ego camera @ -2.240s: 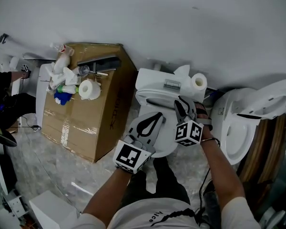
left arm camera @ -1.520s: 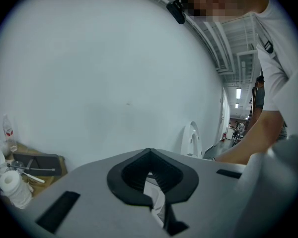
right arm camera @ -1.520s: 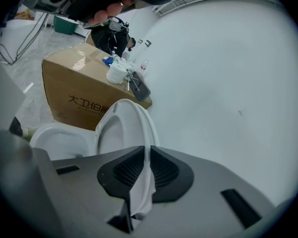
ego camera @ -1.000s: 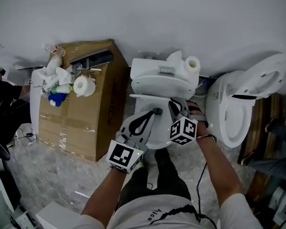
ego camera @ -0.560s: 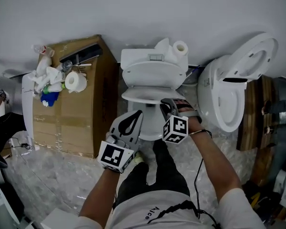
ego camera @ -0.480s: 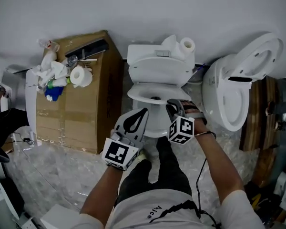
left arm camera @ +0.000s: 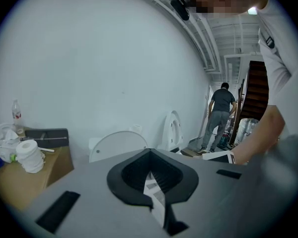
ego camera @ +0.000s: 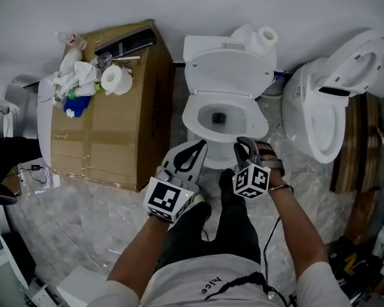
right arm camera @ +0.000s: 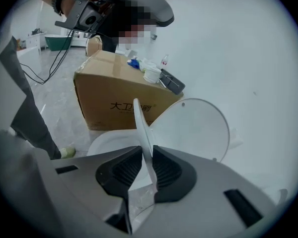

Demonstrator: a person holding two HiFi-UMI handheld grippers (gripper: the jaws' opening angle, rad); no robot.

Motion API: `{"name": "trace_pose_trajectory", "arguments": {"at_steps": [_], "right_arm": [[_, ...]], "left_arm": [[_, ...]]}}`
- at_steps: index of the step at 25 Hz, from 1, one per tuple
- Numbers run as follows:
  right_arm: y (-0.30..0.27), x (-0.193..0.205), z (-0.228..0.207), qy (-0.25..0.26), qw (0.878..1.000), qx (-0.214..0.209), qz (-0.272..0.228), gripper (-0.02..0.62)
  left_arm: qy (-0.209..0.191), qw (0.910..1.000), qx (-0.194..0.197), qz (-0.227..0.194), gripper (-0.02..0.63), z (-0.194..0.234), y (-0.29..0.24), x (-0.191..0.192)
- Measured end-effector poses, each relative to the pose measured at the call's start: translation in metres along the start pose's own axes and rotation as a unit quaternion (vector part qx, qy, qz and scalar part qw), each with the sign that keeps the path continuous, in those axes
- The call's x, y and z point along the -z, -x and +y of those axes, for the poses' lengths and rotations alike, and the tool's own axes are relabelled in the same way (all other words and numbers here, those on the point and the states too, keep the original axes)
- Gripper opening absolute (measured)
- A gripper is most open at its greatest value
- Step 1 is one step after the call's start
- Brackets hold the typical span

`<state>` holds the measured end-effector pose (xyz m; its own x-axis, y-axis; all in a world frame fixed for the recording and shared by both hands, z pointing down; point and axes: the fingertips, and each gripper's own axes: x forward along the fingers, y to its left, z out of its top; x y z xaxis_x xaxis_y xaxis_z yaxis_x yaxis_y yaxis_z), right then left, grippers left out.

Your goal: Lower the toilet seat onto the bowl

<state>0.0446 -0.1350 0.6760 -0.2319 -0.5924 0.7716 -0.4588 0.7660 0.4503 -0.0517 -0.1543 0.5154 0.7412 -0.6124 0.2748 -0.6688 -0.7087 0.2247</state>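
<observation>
The white toilet stands against the wall with its lid (ego camera: 227,71) raised and its bowl (ego camera: 198,121) showing. The thin white seat (right arm camera: 140,125) rises edge-on between bowl (right arm camera: 107,144) and lid (right arm camera: 191,128), partly raised. My right gripper (ego camera: 244,142) is at the bowl's front right. Its jaws (right arm camera: 146,150) hold the seat's edge between the pads and are opening. My left gripper (ego camera: 200,144) hovers at the bowl's front left, shut on nothing (left arm camera: 150,151), apart from the seat.
A cardboard box (ego camera: 109,117) left of the toilet carries paper rolls, bottles and a dark case. A second toilet (ego camera: 323,110) with raised lid stands to the right. A paper roll (ego camera: 267,37) sits on the tank. A person (left arm camera: 221,115) stands far back.
Both grippers have come forward and down from over the toilet to the bowl's front edge, the seat coming with the right one. The bowl's inside now shows.
</observation>
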Motion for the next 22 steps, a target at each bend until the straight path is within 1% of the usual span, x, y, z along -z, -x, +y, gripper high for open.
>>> {"name": "trace_pose_trajectory", "arguments": {"at_steps": [5,10,13,22], "right_arm": [[-0.003,0.011,0.028,-0.009,1.000,0.020,-0.010,0.071],[-0.008,0.030,0.073,-0.009,1.000,0.008,-0.004,0.078],[-0.014,0.041,0.097,-0.015,1.000,0.010,-0.006,0.082],[-0.036,0.069,0.149,-0.021,1.000,0.015,-0.004,0.097]], "left_arm": [[0.003,0.9999,0.001,0.010,0.011,-0.005,0.008,0.034],[0.003,0.9998,0.003,0.020,0.011,-0.015,0.017,0.064],[0.005,0.9996,0.006,0.029,0.011,-0.020,0.020,0.085],[0.013,0.9988,0.014,0.045,0.011,-0.032,0.019,0.142]]}}
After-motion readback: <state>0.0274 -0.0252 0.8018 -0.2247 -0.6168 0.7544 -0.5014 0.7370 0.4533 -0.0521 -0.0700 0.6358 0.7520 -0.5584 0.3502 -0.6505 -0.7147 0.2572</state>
